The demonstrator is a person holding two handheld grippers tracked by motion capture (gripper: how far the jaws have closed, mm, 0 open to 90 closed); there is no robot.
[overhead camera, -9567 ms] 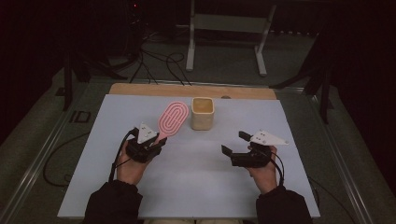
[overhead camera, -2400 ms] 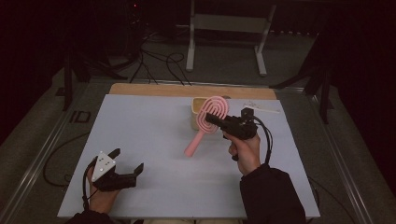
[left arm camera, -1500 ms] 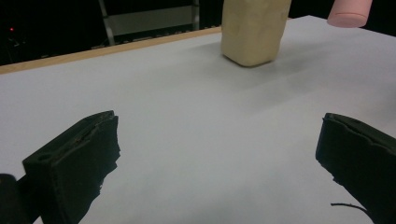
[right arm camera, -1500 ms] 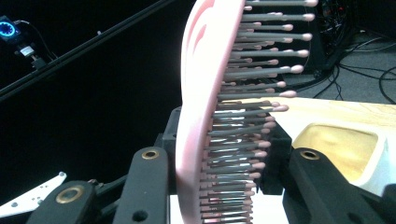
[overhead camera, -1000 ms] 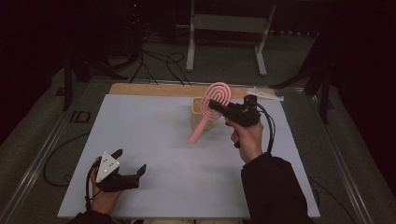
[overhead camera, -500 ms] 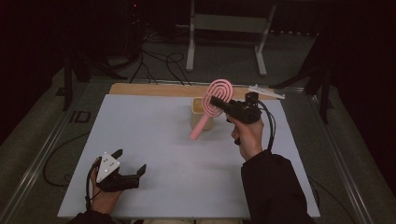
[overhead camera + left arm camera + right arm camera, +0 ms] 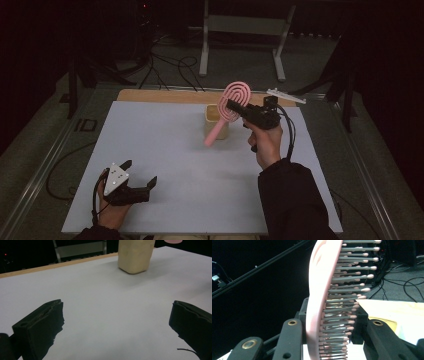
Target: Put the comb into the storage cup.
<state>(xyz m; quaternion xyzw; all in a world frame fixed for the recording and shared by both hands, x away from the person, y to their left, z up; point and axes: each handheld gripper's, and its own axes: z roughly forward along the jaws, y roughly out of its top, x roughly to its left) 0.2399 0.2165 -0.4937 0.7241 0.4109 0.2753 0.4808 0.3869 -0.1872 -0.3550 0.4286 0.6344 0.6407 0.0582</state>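
A pink hairbrush (image 7: 236,96) with a spiral head hangs tilted above the table, its handle pointing down and left across the front of the beige cup (image 7: 211,119). My right gripper (image 7: 233,106) is shut on the brush's head, and the hand holding it is raised over the table's far right. In the right gripper view the brush (image 7: 318,302) stands on edge between the jaws of the gripper (image 7: 332,326), bristles to the right. My left gripper (image 7: 140,172) rests open at the near left, with nothing between its jaws (image 7: 115,325). Ahead of it stands the cup (image 7: 135,255).
The white table top (image 7: 165,145) has a wooden strip (image 7: 160,96) along its far edge. A metal stand (image 7: 240,30) and cables (image 7: 170,65) lie on the dark floor beyond. A cable trails from the right gripper over the wrist.
The brush went from the left gripper to the right one, and the left hand drew back to the near left. In the last second the right hand raised the brush slightly by the cup.
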